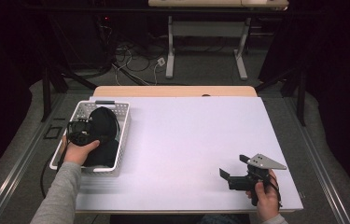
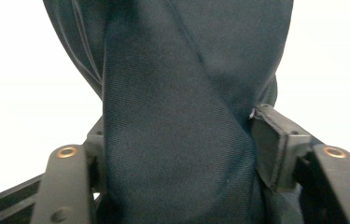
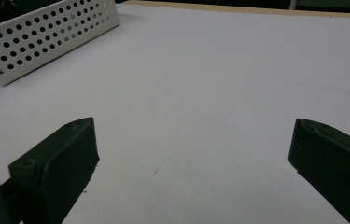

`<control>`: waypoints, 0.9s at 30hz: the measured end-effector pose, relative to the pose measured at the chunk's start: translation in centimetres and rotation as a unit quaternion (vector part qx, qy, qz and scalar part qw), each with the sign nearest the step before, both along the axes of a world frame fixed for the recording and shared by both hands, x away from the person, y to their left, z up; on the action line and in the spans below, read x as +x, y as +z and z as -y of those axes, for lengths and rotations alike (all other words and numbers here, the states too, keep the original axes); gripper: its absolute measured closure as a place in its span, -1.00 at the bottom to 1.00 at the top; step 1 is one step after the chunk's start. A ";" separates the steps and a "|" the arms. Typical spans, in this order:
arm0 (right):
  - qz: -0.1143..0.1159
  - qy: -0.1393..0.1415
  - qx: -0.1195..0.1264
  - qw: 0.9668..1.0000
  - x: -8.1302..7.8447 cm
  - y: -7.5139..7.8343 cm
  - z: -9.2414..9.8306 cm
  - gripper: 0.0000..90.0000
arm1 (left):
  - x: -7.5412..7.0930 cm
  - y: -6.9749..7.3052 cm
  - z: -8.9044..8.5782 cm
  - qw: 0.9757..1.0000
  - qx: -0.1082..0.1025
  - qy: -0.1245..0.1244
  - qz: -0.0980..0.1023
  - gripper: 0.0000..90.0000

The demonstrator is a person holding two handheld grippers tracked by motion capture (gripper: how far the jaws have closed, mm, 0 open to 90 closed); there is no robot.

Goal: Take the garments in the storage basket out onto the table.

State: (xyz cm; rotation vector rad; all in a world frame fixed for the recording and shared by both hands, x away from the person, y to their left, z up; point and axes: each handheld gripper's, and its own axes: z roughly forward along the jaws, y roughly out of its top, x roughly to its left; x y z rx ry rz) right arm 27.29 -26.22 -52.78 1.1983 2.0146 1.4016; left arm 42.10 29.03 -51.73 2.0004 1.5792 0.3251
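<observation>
Dark fabric garment (image 1: pixel 103 122), black to deep navy, bundled inside the white perforated basket (image 1: pixel 124 122) at about 9 o'clock on the white tabletop (image 1: pixel 191 140), near its left edge. Left gripper (image 1: pixel 83 133) down in the basket, at the garment's 8 o'clock side, person's left hand (image 1: pixel 80 151) just behind it, grey sleeve (image 1: pixel 58 196) running off toward 7 o'clock. In the left gripper view, a thick fold of the same twill-like cloth (image 2: pixel 177 140) standing between the two black jaws, the right-hand pad (image 2: pixel 275 149) pressed against the cloth's edge, the cloth touching the left-hand one too: jaws clamped on the fabric.

Right gripper (image 1: pixel 234 171) at roughly 5 o'clock on the tabletop, well apart from the basket, held in the right hand (image 1: pixel 266 193), grey three-cornered plate (image 1: pixel 267 162) on top. In the right gripper view, jaws spread wide, bare white surface between them, the basket's perforated wall (image 3: pixel 46 35) off at 11 o'clock.
</observation>
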 end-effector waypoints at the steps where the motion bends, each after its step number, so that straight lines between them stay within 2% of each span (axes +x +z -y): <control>1: 0.000 0.000 -0.001 1.000 0.0 0.0 0.0 -0.98 | 0.0 0.0 0.0 1.000 0.000 -0.001 0.000 -0.13; 12: 0.000 0.000 0.000 1.000 0.0 0.0 -0.1 -0.97 | 0.0 0.4 0.1 1.000 0.003 -0.012 -0.003 0.22; 17: -0.004 -0.001 -0.002 1.000 0.0 -0.1 0.0 -0.97 | 0.0 0.6 0.2 1.000 0.009 -0.019 0.000 0.28; 27: -0.003 -0.002 0.003 1.000 0.1 -0.1 0.1 -0.97 | -0.2 1.0 0.2 1.000 0.006 -0.023 0.006 0.38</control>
